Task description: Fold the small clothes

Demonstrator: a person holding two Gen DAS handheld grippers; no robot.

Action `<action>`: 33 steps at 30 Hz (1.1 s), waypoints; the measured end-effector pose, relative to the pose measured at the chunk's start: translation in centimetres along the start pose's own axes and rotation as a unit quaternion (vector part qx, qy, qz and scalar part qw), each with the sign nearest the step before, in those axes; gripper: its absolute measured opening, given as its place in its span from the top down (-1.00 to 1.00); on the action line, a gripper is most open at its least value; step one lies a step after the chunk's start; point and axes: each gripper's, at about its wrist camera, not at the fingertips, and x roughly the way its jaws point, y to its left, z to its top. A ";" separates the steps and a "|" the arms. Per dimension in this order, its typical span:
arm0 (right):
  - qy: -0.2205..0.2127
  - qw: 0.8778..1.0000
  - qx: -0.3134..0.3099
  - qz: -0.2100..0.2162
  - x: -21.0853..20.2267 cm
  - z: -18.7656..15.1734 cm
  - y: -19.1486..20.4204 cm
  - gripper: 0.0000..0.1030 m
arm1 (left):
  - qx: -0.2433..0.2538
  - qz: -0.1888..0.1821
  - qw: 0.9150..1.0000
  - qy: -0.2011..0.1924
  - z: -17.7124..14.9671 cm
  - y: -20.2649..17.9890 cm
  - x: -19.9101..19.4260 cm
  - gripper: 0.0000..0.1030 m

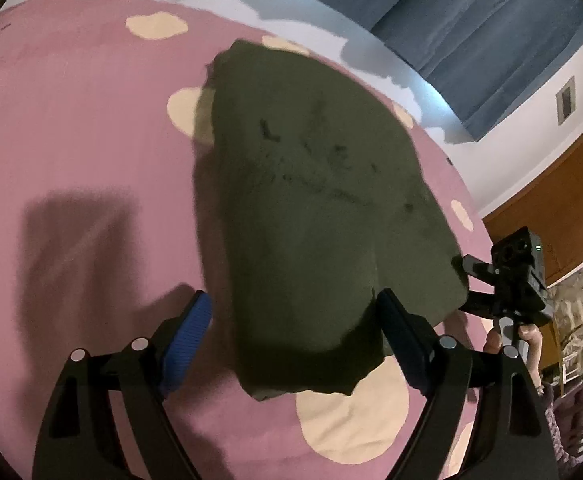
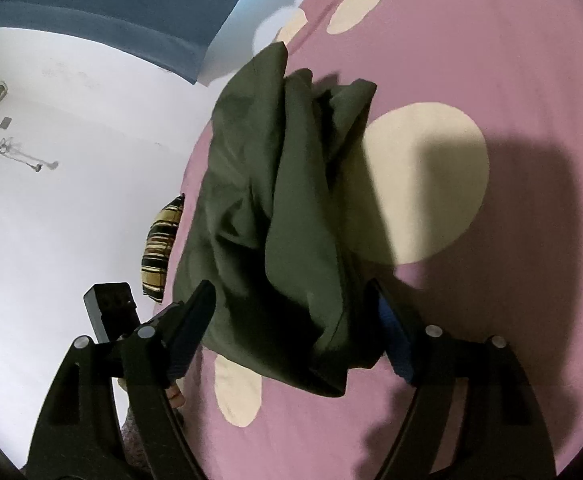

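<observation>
Dark green garment (image 1: 315, 208) lying folded over on the pink spotted bedsheet (image 1: 83, 128), layers bunched and creased along one side (seen best from the right wrist). Left gripper (image 1: 295, 320) and right gripper (image 2: 291, 312) both spread wide, pads clear of the cloth, gripping nothing. Probably one fold done; smoothing and likely another fold left.

Garment (image 1: 311, 216) on the bedsheet (image 1: 91, 152), between both grippers' spread jaws, touching neither.

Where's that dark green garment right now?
The dark green garment lies on the pink spotted bedsheet, just ahead of both open hand-held grippers, in both wrist views.
</observation>
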 end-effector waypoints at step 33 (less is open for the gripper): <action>0.018 0.996 0.046 0.079 1.0 -1.7 -2.3 0.66 | 0.055 0.025 0.998 -0.007 -0.5 -0.1 0.5 -0.16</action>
